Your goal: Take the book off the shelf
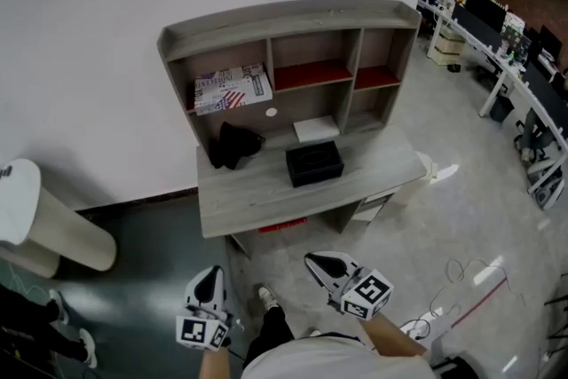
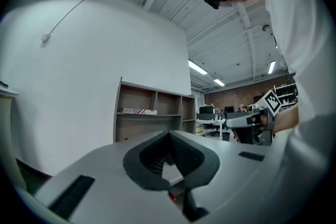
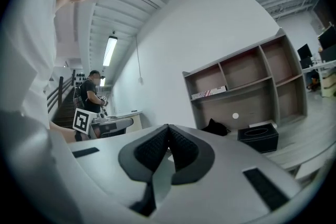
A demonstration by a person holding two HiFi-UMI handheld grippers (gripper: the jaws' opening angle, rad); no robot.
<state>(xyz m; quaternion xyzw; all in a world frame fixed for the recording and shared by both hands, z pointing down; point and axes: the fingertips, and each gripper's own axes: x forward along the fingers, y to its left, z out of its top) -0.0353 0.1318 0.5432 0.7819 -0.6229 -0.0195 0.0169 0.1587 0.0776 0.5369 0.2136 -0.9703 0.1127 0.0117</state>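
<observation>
Against the white wall, at twelve o'clock from the person in the head view, a grey shelf unit (image 1: 293, 17) stands on a grey bench (image 1: 266, 201). Its book (image 1: 232, 88) lies flat on the shelf board of the left-hand column, at about eleven o'clock from the bench centre, cover up and showing a flag pattern. The middle and right columns each carry a red shelf board. On the bench top below, a black crumpled item (image 1: 232, 145) sits at nine o'clock from a black box with an oval top opening (image 1: 313, 162), the two near but apart. A flat white item (image 1: 316, 129) lies just beyond the box at twelve o'clock, under the middle column. Both grippers are held low in front of the person, well apart from the bench and the book. The left gripper (image 1: 209, 273) sits at seven o'clock from the bench, and its own view shows the pads meeting at the tips with nothing between them. The right gripper (image 1: 312, 260) sits at five o'clock from the bench, closed as well, pads together and empty. Both point roughly towards the shelf unit, which appears ahead in each gripper view with the book on its left-hand board. Office desks with monitors (image 1: 497, 40) line the room at two o'clock. A second person (image 3: 93, 94) stands in the background of the right gripper view.
</observation>
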